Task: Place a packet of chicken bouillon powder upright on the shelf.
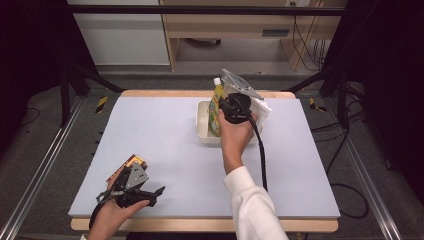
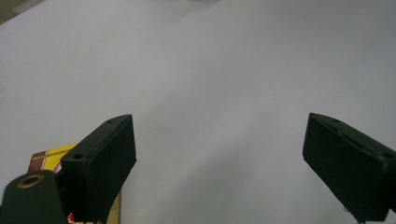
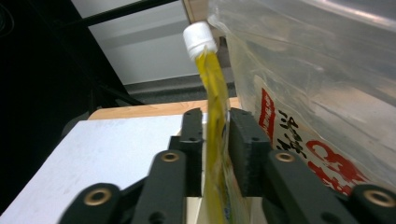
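Observation:
A yellow pouch [image 1: 216, 106] with a white cap stands upright in a cream tub [image 1: 202, 127] at the back of the table. In the right gripper view the pouch [image 3: 215, 93] rises between the jaws of my right gripper [image 3: 215, 122]. The right-hand jaw lies against it and a thin gap shows at the left-hand jaw, so the pads do not press it. A hand holds that right gripper [image 1: 226, 106] over the tub. My left gripper [image 1: 156, 196] rests near the table's front left with its jaws wide apart and nothing between them [image 2: 219, 140].
A clear plastic bag with red print [image 3: 322, 107] leans beside the pouch in the tub [image 1: 252, 97]. A yellow and red box [image 1: 134, 162] lies on the pale mat just behind the left gripper [image 2: 46, 158]. Wooden table edges frame the mat.

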A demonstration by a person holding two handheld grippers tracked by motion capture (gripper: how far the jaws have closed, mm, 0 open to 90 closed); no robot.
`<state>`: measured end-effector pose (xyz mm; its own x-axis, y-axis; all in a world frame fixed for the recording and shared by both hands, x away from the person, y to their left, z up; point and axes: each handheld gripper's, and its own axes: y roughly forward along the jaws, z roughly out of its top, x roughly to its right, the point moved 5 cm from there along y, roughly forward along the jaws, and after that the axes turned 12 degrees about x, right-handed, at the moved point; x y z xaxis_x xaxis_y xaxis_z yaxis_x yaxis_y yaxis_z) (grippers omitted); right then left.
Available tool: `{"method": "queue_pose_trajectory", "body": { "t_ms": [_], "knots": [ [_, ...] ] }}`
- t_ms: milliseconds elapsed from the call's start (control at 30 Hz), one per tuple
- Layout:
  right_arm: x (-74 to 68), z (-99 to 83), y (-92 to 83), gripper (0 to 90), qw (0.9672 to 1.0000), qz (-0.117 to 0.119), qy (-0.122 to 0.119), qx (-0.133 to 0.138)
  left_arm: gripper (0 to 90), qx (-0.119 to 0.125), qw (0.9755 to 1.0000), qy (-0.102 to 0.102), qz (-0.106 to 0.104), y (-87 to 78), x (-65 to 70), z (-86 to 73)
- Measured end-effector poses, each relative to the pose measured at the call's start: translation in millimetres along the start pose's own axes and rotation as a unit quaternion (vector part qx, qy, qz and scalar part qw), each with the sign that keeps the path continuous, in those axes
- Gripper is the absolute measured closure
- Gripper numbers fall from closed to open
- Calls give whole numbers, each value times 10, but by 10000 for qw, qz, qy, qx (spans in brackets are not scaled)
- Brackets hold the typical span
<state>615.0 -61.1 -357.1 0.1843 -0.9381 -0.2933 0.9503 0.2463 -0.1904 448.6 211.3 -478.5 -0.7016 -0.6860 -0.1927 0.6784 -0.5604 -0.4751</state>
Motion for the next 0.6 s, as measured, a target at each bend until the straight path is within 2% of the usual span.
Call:
{"method": "queue_pose_trajectory", "body": {
  "t_ms": [300, 400, 467, 500, 533, 600],
  "knots": [
    [-64, 15, -219, 551, 9986, 327, -389, 134, 92, 59, 10000, -3, 73, -19, -29, 9],
    [-76, 15, -339, 492, 9974, 459, -514, 209, 89, 105, 9998, -77, 123, -22, -48, 8],
    [-78, 6, -419, 461, 9966, 533, -580, 256, 86, 88, 9998, -42, 158, -38, -72, 5],
    [-77, -2, -458, 444, 9962, 569, -610, 263, 82, 140, 9997, -113, 184, -34, -74, 6],
    [-77, -13, -496, 427, 9957, 632, -627, 268, 79, 83, 9998, -59, 185, -45, -91, 1],
    [-68, -45, -564, 396, 9944, 709, -740, 273, 70, 74, 9997, -77, 197, -46, -100, -7]
  ]
}}
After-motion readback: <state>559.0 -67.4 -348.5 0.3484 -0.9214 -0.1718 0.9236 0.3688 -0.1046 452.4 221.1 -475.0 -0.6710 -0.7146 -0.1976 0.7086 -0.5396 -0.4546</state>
